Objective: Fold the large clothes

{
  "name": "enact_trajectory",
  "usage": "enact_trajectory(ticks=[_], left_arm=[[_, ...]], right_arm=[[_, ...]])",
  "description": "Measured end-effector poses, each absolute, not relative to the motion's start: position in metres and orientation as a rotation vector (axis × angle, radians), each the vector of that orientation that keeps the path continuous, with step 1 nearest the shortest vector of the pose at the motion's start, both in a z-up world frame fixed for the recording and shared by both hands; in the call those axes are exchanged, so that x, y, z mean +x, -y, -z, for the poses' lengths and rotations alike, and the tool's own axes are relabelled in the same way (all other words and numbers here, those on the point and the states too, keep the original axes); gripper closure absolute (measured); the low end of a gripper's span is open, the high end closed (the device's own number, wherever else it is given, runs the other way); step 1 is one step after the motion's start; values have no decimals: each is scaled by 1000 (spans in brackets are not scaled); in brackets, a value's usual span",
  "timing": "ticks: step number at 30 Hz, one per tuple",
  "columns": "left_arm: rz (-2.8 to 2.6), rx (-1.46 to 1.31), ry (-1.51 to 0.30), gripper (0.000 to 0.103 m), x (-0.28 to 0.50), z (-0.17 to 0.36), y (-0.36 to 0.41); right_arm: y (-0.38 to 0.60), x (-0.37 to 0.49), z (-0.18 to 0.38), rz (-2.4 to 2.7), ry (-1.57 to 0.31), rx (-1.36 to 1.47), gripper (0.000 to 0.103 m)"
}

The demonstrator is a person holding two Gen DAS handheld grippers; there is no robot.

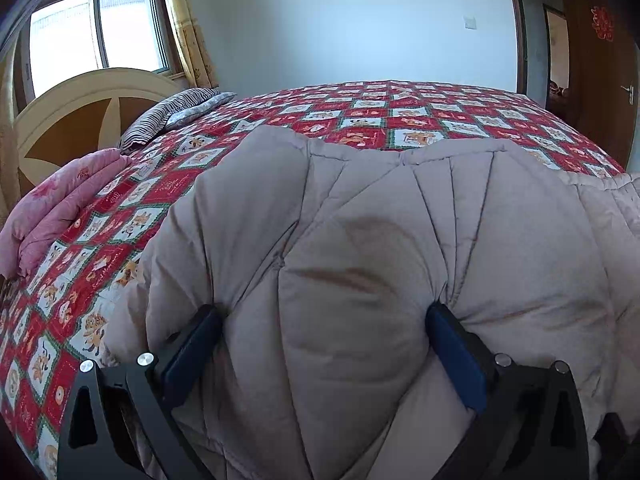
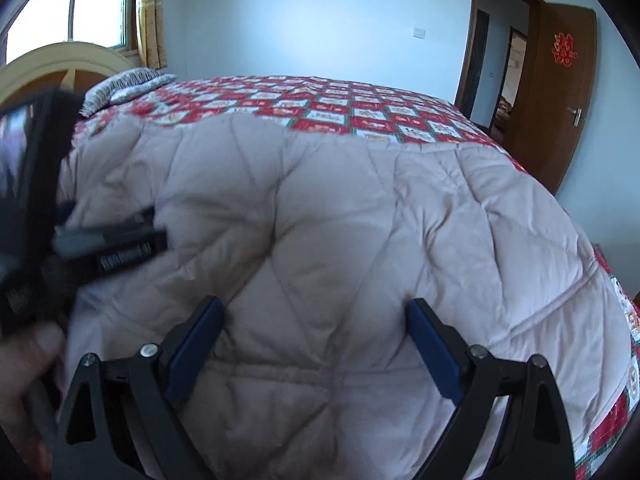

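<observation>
A large beige quilted comforter point(image 1: 360, 240) lies bunched on the bed and fills the lower part of both views point(image 2: 340, 220). My left gripper point(image 1: 324, 316) has its fingers spread wide, with a thick fold of the comforter bulging between the blue pads point(image 1: 456, 356) and pressed against them. My right gripper point(image 2: 314, 308) is open wide over the comforter, its blue pads point(image 2: 432, 352) resting on the fabric. The left gripper's body and the hand holding it point(image 2: 36, 344) show blurred at the left edge of the right wrist view.
The bed has a red and white patterned sheet point(image 1: 360, 112). A pink folded blanket point(image 1: 52, 208) and a striped pillow point(image 1: 168, 116) lie by the cream headboard point(image 1: 80, 108). A window is at the back left, a brown door point(image 2: 560, 92) at the right.
</observation>
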State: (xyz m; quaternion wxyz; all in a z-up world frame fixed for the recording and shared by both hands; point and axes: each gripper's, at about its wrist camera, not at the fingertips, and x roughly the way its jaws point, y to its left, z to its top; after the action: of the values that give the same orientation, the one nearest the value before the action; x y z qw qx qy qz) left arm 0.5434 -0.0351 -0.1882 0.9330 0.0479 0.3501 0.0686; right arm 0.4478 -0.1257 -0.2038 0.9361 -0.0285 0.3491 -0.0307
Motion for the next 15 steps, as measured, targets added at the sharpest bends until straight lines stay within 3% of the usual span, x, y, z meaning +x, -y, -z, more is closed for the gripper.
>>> enact_trajectory(ticks=[4, 15], left_arm=[[-138, 96, -714, 1, 542, 188, 36], [-119, 110, -729, 1, 536, 186, 35]], right_arm=[[128, 459, 212, 78, -758, -50, 0], [127, 461, 218, 92, -782, -63, 0]])
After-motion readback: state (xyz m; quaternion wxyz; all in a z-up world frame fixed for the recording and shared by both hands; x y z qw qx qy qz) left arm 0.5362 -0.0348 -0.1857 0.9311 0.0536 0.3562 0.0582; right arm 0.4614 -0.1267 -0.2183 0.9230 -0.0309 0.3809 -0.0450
